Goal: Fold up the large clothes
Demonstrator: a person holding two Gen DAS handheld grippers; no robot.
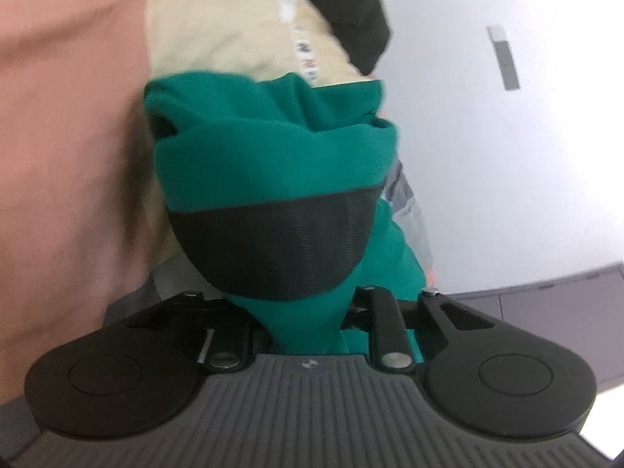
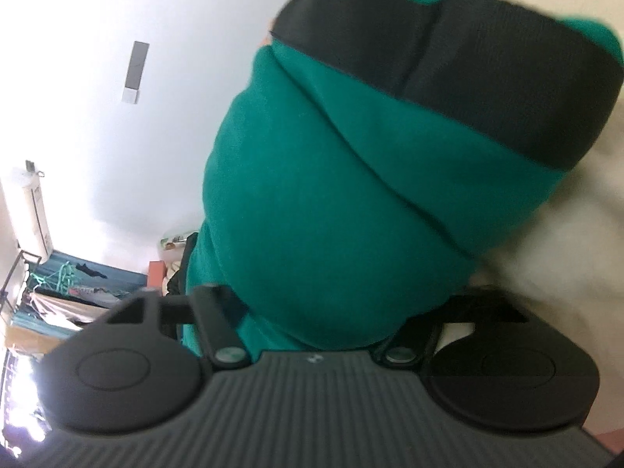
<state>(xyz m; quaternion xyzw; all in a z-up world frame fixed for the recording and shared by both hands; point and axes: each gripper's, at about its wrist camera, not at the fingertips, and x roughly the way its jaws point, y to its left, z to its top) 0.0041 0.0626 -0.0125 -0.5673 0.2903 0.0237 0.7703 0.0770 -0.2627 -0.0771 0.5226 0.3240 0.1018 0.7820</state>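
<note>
- Progress, as I judge it: the green knit garment with a black ribbed band is gathered into a thick bunch and lifted between my two tools, not laid flat. I see no neat fold yet, so most of the folding looks still ahead.
- Left gripper: its jaws are drawn close and pinch a narrow tuck of the green cloth, which runs straight down between them. The black band sits just beyond the jaws, and the rest of the bundle piles up further out.
- Past that bundle, a cream cloth and a pink cloth fill the left side; I can't tell whether they lie on a tabletop.
- Right gripper: the fingers are hidden under the cloth, so I can't tell whether they are clamped on it. The green garment fills the gap between the jaws and bulges out ahead, its black band at the far end.
</note>
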